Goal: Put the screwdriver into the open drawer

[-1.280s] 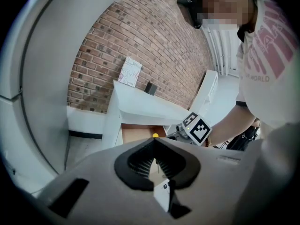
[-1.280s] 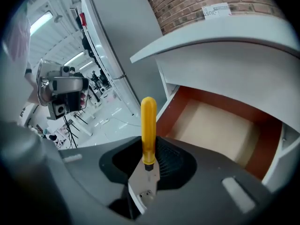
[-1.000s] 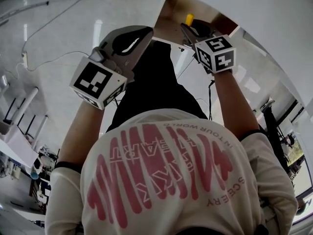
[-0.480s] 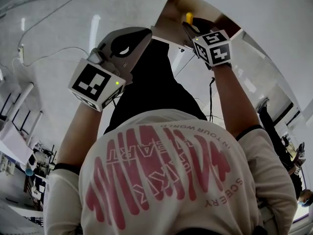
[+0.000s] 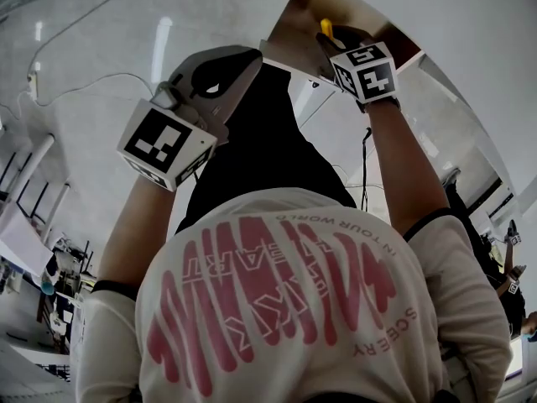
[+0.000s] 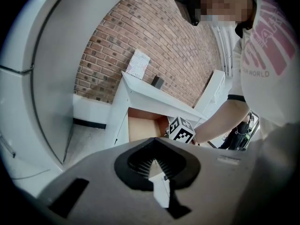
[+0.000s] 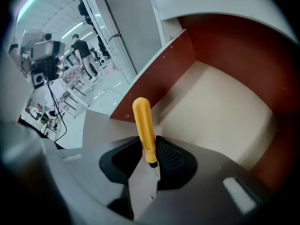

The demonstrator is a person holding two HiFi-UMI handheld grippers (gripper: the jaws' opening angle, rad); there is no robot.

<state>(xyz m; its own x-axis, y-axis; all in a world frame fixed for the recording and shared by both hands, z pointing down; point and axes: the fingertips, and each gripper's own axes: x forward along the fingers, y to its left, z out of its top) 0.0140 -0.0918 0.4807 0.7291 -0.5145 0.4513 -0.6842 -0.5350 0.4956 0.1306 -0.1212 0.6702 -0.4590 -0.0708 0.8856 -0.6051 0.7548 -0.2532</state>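
— What's the right claw [image 7: 151,168] doing?

— It's closed narrow on the screwdriver [image 7: 143,124]. The pads pinch the dark collar below the yellow handle, and the handle sticks straight out past the tips.

— Where is the screwdriver, then?

— Over the open drawer [image 7: 225,111], with the handle's end near the drawer's left red-brown wall and above its pale floor. I can't tell whether it touches anything. In the head view, the yellow tip [image 5: 325,30] shows just beyond the right claw's marker cube, inside the drawer's [image 5: 295,11] mouth.

— And the left claw [image 6: 153,159]?

— Its tips are drawn together with nothing between them. It's held well apart from the drawer, on the left.

— What else is around?

— A white cabinet [image 6: 140,93] holds the drawer, in front of a brick wall [image 6: 154,46]. A pale sheet [image 6: 139,64] and a small dark block [image 6: 158,82] sit on top of the cabinet. A person [image 7: 82,50] stands far off in the room behind.

— Any writing?

— The holder's white shirt [image 5: 277,309] has red print. "WORLD" reads clearly in the left gripper view, but the rest I can't make out. Both cubes carry black-and-white square markers.
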